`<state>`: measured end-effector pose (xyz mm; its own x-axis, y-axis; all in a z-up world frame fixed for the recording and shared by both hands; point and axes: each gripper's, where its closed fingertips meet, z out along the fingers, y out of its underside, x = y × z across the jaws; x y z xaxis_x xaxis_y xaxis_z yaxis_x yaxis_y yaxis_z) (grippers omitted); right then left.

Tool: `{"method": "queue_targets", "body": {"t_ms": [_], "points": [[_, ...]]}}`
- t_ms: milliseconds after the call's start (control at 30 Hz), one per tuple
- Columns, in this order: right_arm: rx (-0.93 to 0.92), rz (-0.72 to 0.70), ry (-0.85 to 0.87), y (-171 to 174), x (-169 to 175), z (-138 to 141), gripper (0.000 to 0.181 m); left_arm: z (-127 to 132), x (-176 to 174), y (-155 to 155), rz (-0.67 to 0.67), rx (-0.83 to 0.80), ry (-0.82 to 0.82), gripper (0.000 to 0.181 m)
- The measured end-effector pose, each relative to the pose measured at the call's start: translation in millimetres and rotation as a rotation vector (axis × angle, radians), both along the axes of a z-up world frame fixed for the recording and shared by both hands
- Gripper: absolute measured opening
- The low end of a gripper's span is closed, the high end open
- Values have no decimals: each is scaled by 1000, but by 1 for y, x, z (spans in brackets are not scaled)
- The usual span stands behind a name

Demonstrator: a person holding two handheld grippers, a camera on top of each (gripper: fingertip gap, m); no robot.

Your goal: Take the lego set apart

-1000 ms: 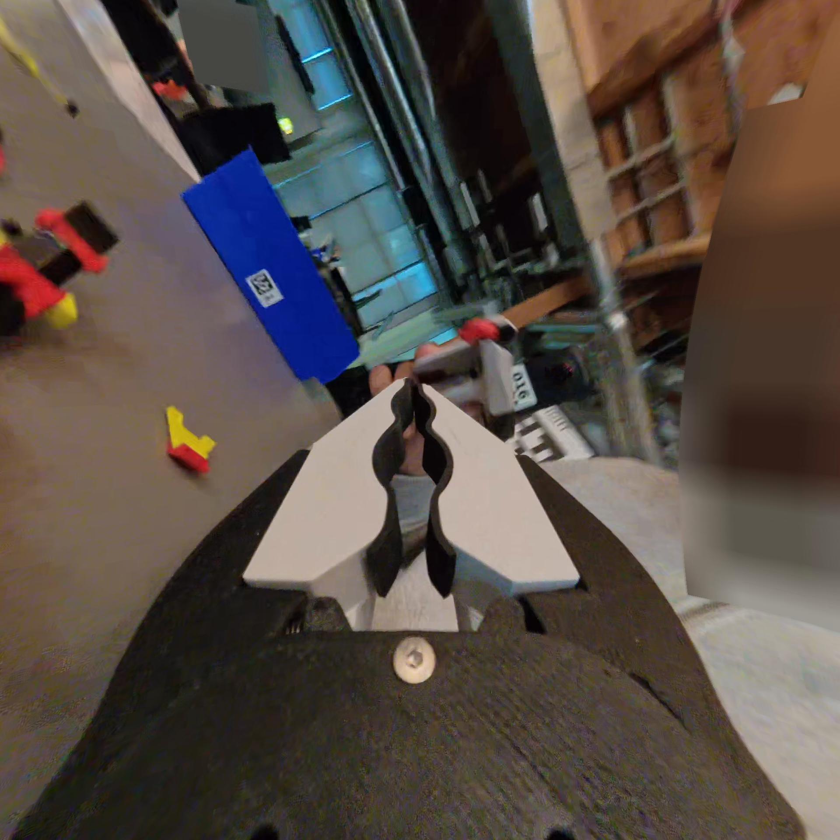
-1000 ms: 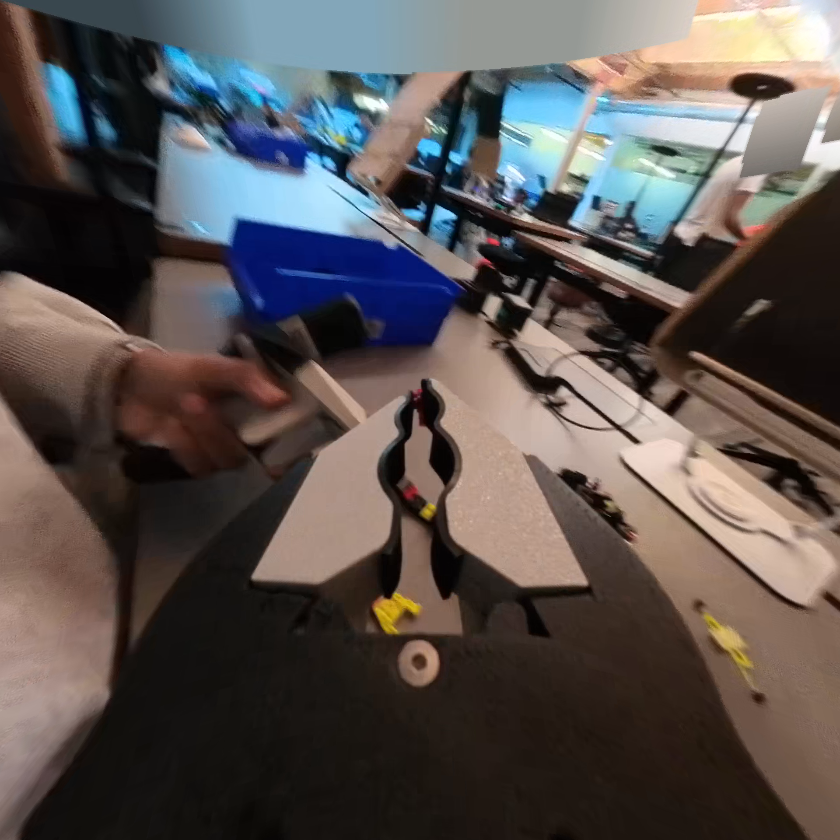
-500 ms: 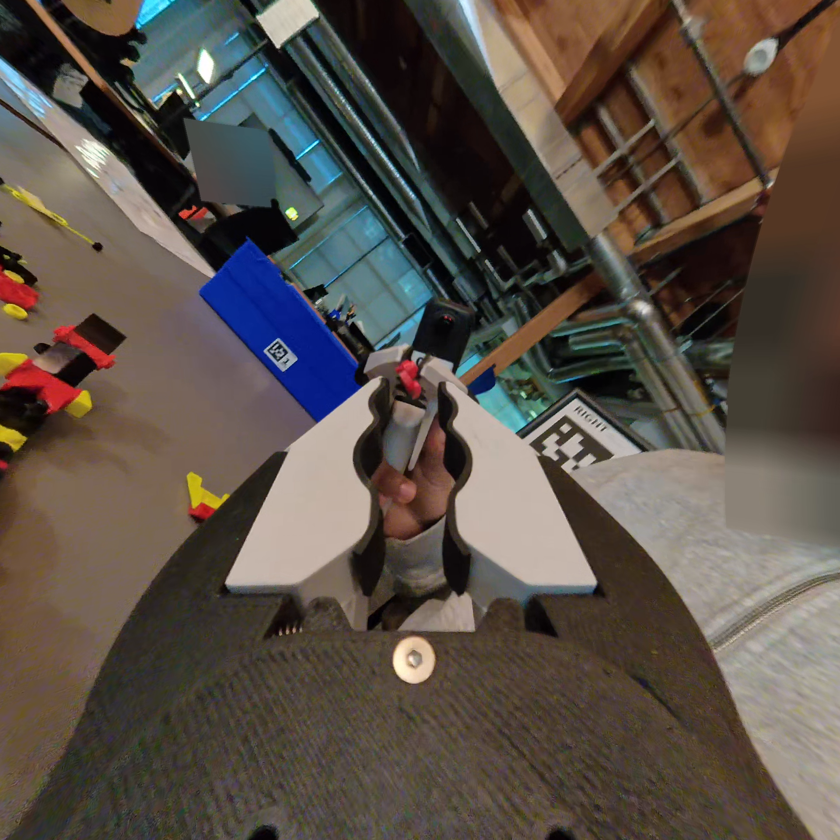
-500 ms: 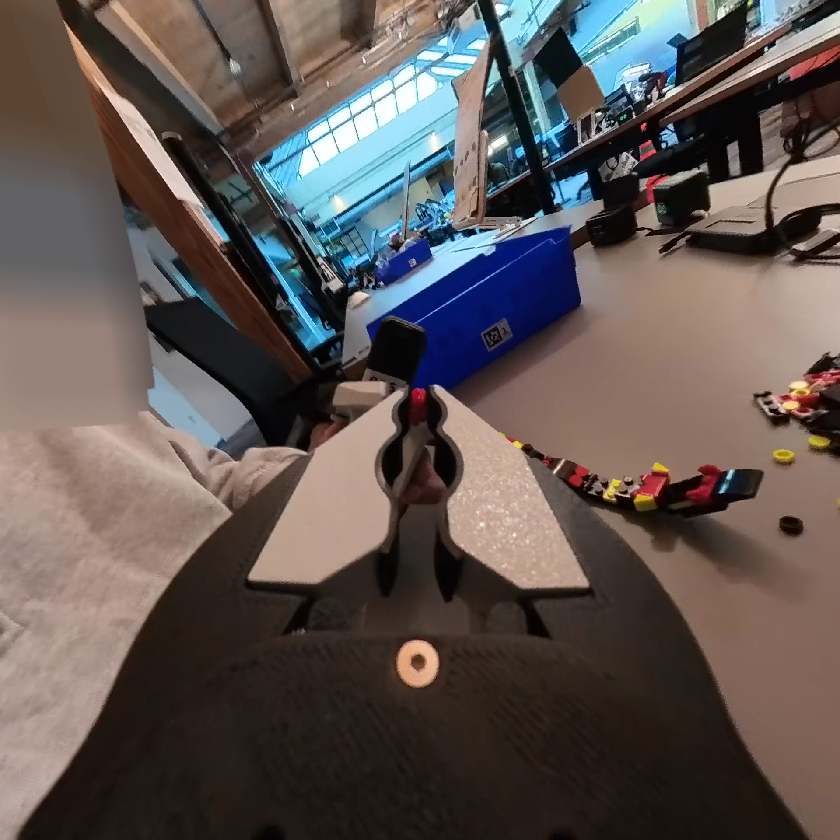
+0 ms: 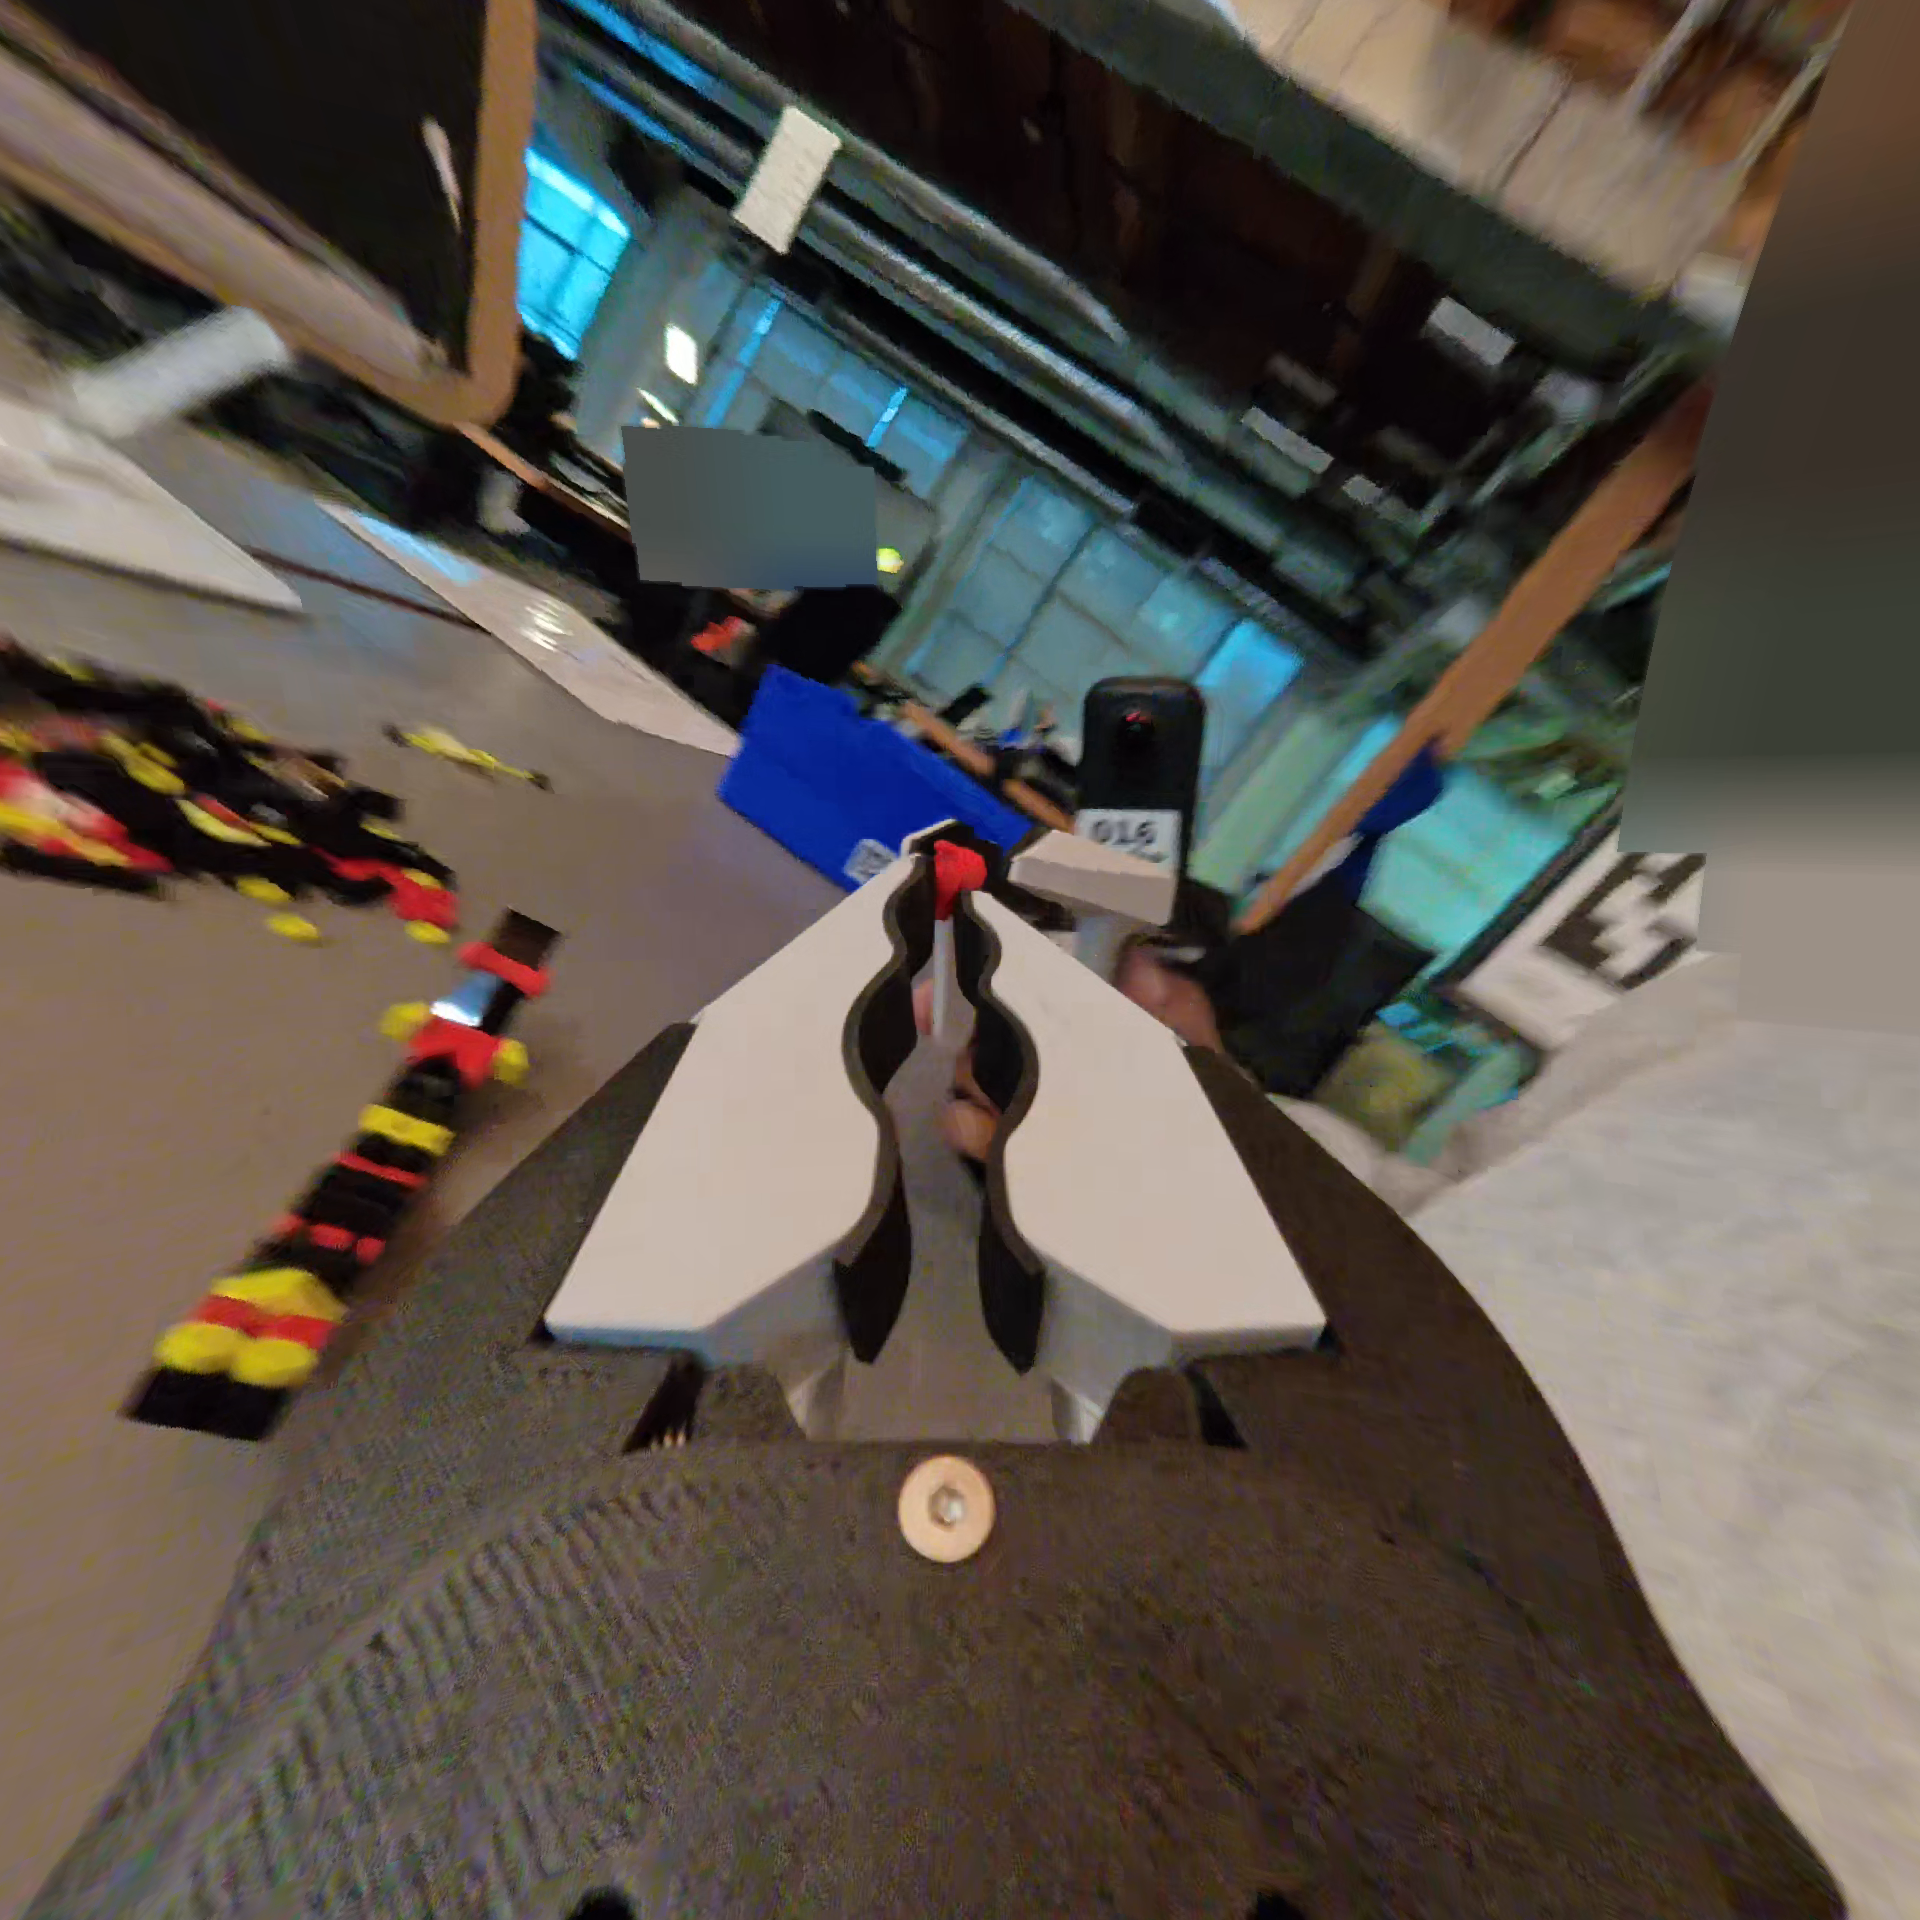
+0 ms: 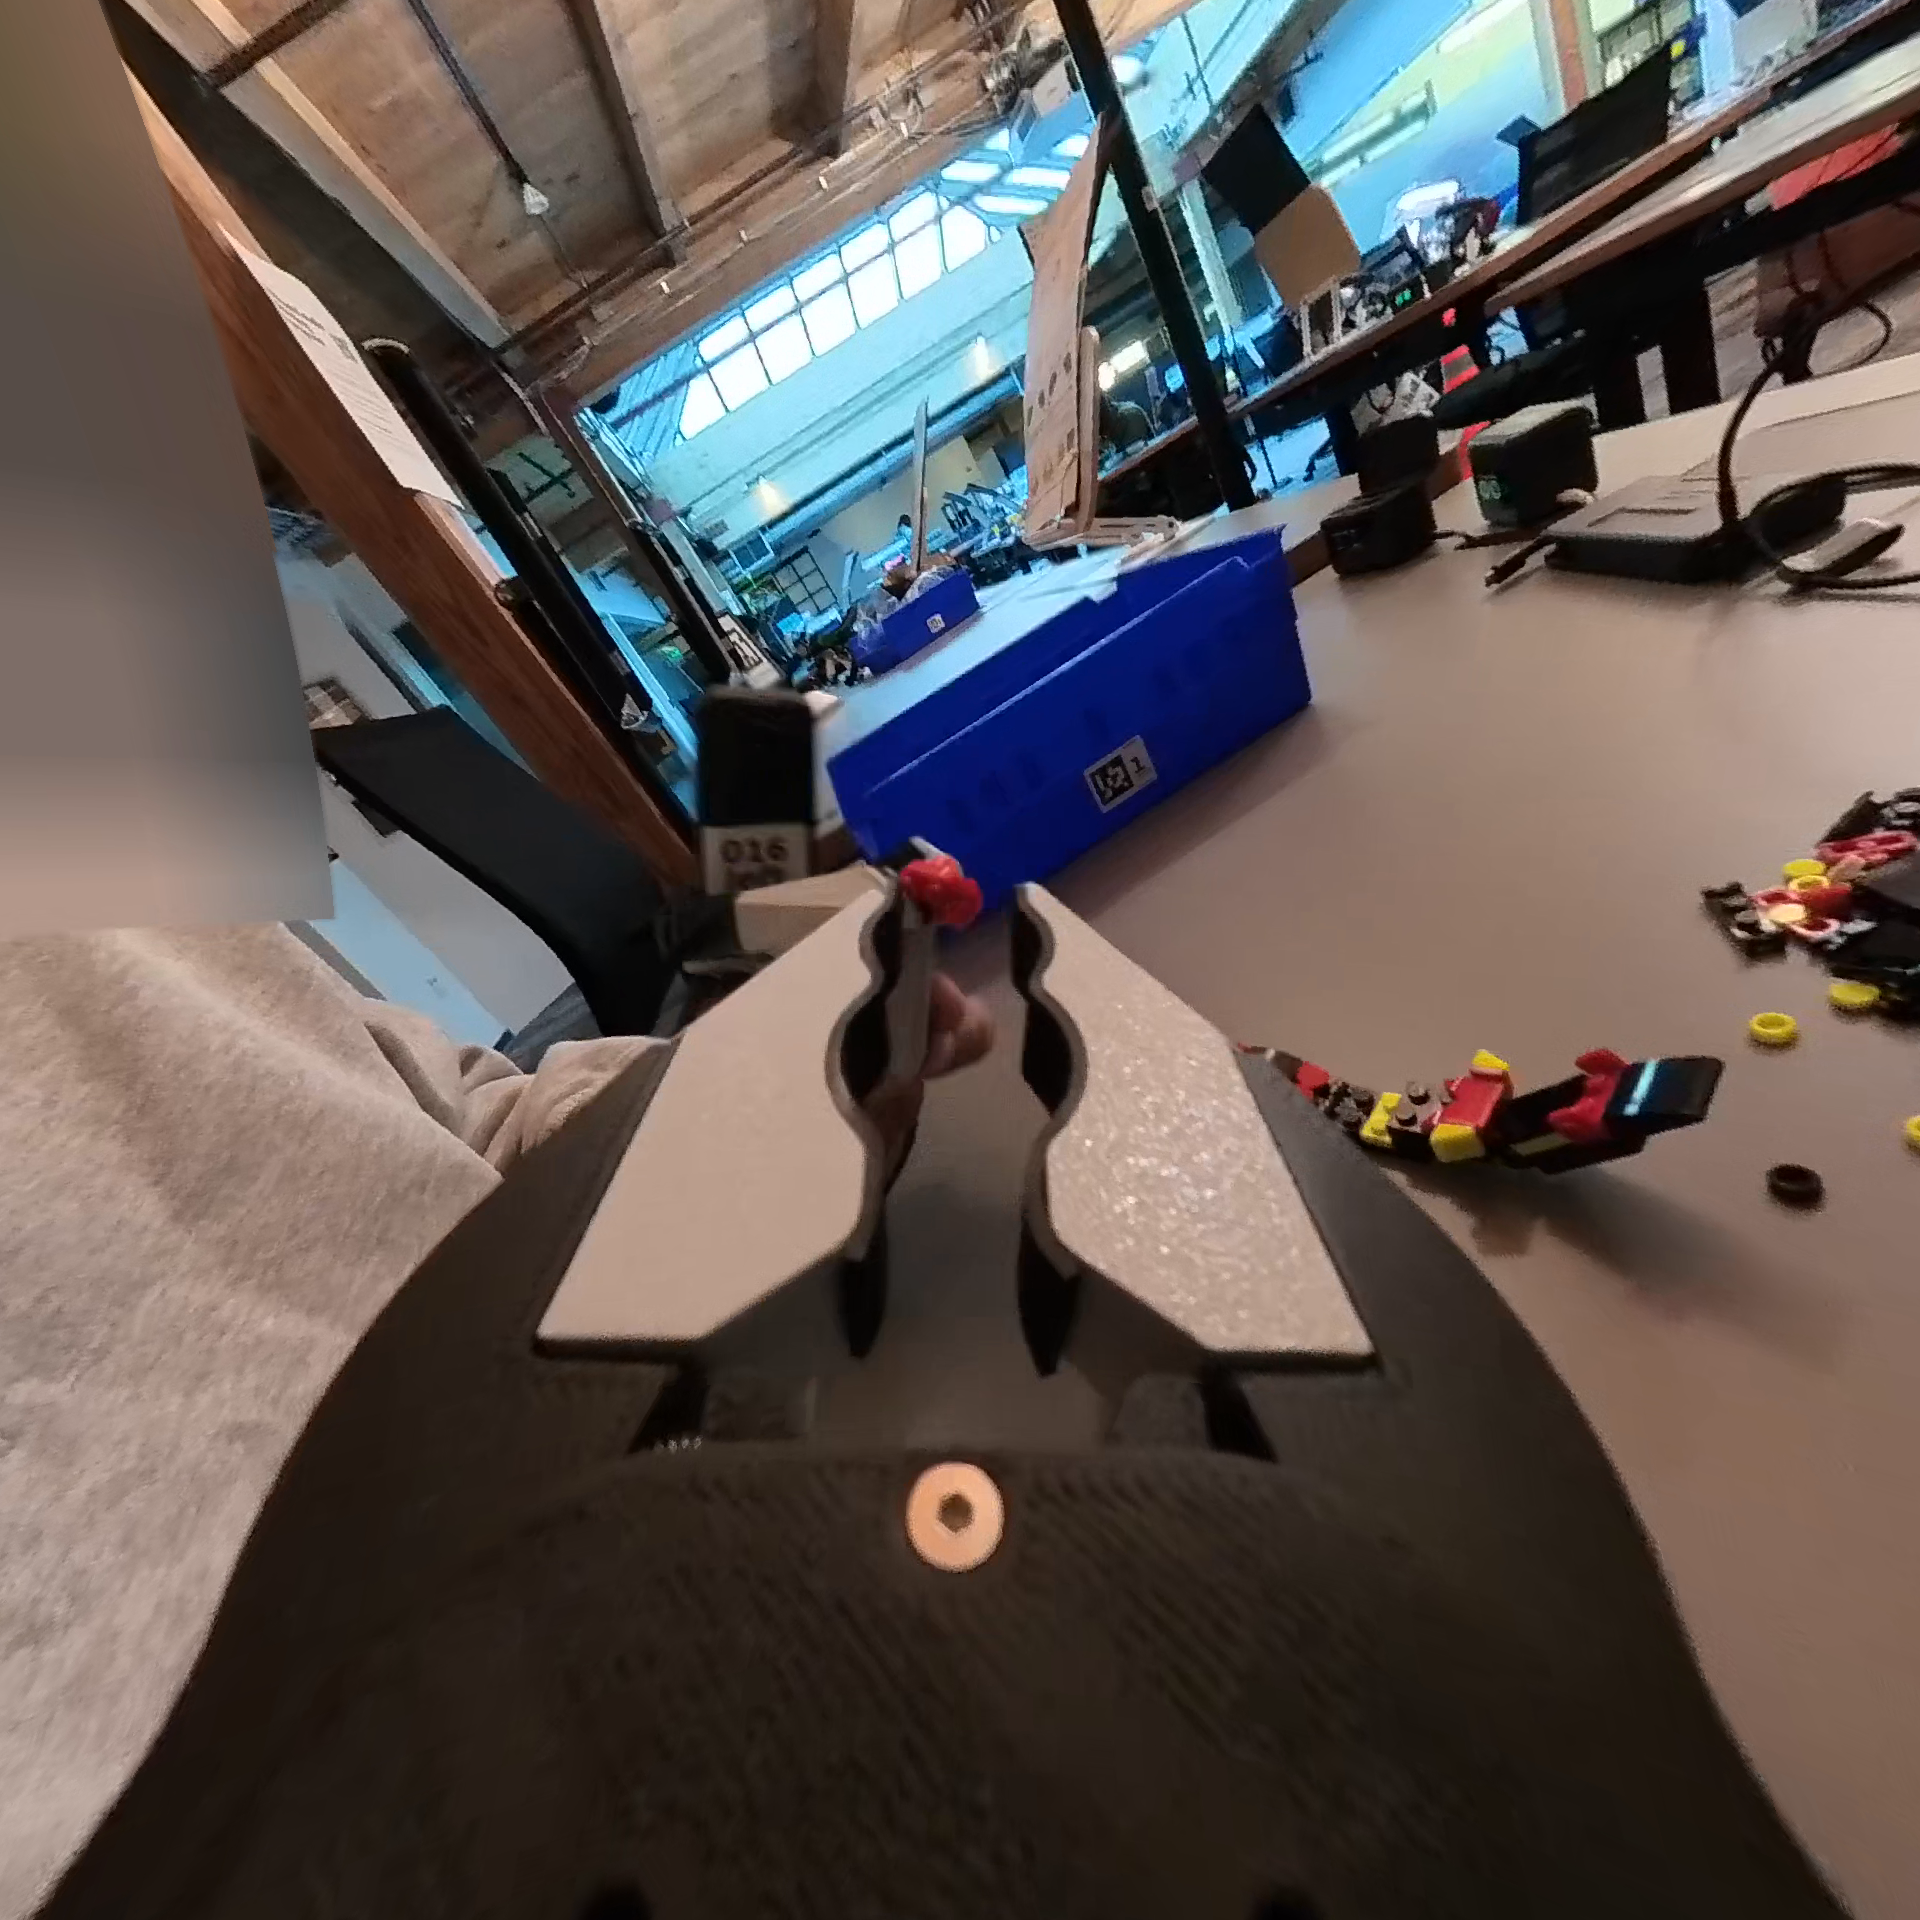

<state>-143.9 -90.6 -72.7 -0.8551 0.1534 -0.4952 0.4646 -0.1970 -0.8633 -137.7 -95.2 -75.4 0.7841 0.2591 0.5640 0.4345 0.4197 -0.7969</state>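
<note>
While the left gripper [image 5: 943, 883] pinched the small red piece [image 5: 954, 864], the right gripper [image 6: 948, 914] stood parted; a steady grip seemed wise.

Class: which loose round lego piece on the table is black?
The black ring in front of the long lego strip; the other loose rounds are yellow.
</note>
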Motion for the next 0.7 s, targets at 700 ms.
{"method": "queue_targets", "body": {"t_ms": [700], "points": [[293, 74, 110, -2, 11, -22, 16, -20, 6, 14, 212, -615, 538, 1]]}}
